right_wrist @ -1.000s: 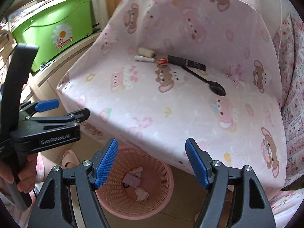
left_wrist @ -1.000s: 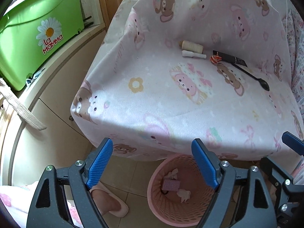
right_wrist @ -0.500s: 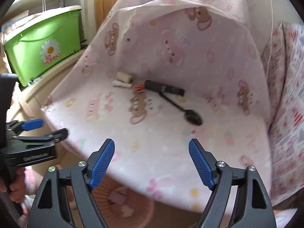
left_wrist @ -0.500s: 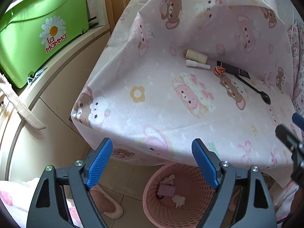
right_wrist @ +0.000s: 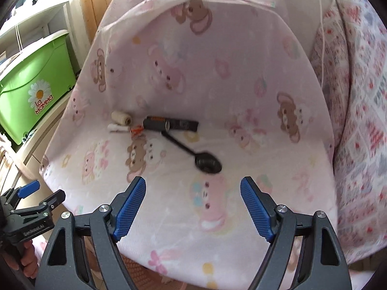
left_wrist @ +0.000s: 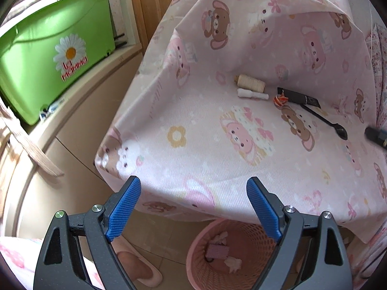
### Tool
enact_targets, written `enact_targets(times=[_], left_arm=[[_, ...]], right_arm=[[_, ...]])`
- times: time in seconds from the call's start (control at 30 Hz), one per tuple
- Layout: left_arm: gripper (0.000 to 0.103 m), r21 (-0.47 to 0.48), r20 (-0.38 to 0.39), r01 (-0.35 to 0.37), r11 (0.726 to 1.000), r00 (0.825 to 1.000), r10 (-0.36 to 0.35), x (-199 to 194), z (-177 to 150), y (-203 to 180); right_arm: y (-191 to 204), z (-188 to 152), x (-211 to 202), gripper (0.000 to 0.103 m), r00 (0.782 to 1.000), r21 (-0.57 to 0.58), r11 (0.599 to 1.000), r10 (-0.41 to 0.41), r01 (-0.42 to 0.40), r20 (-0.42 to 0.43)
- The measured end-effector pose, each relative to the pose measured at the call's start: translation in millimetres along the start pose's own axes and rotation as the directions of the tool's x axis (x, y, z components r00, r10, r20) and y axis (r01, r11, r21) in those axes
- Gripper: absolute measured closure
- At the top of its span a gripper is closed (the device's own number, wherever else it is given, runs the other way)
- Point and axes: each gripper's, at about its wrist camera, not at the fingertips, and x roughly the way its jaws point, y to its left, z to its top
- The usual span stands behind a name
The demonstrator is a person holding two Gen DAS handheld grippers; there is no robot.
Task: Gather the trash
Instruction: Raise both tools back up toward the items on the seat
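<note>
Jaws of both grippers gape, ribbed blue pads bare — glossy black plastic spoon (right_wrist: 191,150) (round-bowled) on soft cloth (right_wrist: 217,217).

Green plastic tub (left_wrist: 50,55) on the ledge at left: daisy sticker (left_wrist: 70,49) on its front wall, red lettering under the flower reads "la MaMMa". Same sticker legible from right wrist view. Left gripper (right_wrist: 33,199): pale lettering on its side arm, too blurred to read. Printing on the black battery (right_wrist: 170,123) unreadable.
</note>
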Motion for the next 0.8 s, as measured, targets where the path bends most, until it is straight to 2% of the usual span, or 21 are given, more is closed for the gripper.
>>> enact_targets(times=[0.17,0.3,0.4,0.53,0.67,0.8], left_arm=[[0.016,0.033,0.022,-0.019,0.999,1.000,0.019,1,-2,-4],[0.016,0.056,0.038,-0.032,0.998,0.999,0.030,1,-2,-8],[0.016,0.065,0.037,-0.030,0.997,0.999,0.027,2,-3,-10],[0.016,0.035,0.006,-0.001,0.999,1.000,0.000,7,-4,-8],[0.016,0.035,0.019,-0.029,0.999,0.999,0.028,9,-2,-7],[0.016,0.029,0.020,-0.026,0.999,0.999,0.026,10,0,-4]], right_arm=[[-27,29,-5,0.022,0.996,0.015,0.997,0.078,-0.078,-0.048],[-51,44,6,0.031,0.986,0.028,0.993,0.114,-0.111,-0.120],[-55,45,24,0.037,0.980,-0.007,0.995,0.099,-0.102,-0.171],[-49,36,46,0.042,0.971,-0.032,0.992,0.114,-0.124,-0.209],[-22,31,66,0.047,0.964,-0.173,0.976,0.088,-0.134,-0.252],[-4,32,80,0.050,0.956,-0.223,0.959,0.110,-0.174,-0.273]])
